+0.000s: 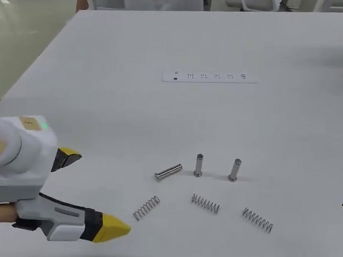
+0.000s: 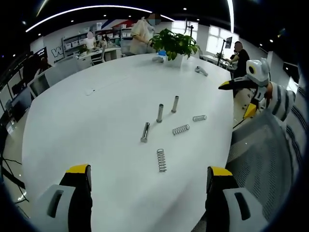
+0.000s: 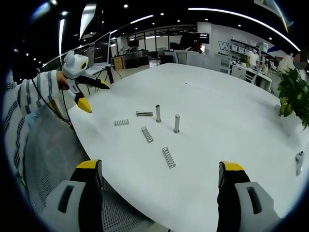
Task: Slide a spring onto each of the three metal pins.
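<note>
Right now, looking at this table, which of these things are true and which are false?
1. Three springs lie loose on the table. True.
2. None of the pins has a spring on it yet. True.
3. All three pins stand upright. False: two stand upright; the leftmost in the head view lies on its side.
4. The left gripper has its fingers apart and holds nothing. True.
5. The right gripper is shut on a spring. False: the right gripper's fingers are open and empty.
</note>
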A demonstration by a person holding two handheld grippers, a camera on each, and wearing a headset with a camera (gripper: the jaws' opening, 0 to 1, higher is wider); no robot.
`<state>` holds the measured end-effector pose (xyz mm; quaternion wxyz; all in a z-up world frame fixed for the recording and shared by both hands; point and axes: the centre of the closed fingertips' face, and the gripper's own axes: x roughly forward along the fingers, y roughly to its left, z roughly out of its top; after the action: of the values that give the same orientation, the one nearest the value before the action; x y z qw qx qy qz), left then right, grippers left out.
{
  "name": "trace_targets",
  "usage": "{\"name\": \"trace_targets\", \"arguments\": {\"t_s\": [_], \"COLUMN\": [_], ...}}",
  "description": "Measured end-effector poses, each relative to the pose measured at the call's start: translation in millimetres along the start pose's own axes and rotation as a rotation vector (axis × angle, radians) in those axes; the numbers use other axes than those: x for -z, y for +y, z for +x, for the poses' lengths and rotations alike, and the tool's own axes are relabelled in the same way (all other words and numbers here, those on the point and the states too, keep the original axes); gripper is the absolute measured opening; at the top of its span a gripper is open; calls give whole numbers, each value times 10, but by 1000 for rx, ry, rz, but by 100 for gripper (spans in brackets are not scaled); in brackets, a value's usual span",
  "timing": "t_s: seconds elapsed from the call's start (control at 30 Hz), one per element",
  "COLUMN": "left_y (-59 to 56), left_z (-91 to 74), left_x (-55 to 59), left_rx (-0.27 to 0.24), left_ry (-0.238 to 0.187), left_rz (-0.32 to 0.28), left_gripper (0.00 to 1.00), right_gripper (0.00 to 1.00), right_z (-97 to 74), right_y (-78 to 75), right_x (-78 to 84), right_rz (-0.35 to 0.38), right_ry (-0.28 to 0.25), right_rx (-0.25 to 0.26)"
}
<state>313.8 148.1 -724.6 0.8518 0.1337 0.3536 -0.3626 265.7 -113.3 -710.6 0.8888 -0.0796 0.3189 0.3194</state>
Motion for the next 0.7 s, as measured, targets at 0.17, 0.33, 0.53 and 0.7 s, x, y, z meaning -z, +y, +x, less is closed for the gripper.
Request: {"name": "trace_targets", "arguments": {"t_s": [0.17, 0.33, 0.53, 0.7], "left_y": [20, 48, 75, 117], "left_z": [32, 53, 91, 144], "left_x": [-18, -40, -41, -83], "left_rx": [2, 8, 16, 20], "left_ry": [-1, -2, 4, -3], "left_rz": [14, 23, 20, 15], "left_gripper": [98, 98, 98, 98], "right_gripper": [100, 100, 99, 99], "right_z": [-4, -10, -29, -32], "right_y": [-10, -20, -44, -49], "right_x": [-8, 1, 24, 18], "right_rz": [2, 0, 0, 3], "right_ry": [0, 3, 8, 6], "right_rx": [3, 7, 18, 21]}}
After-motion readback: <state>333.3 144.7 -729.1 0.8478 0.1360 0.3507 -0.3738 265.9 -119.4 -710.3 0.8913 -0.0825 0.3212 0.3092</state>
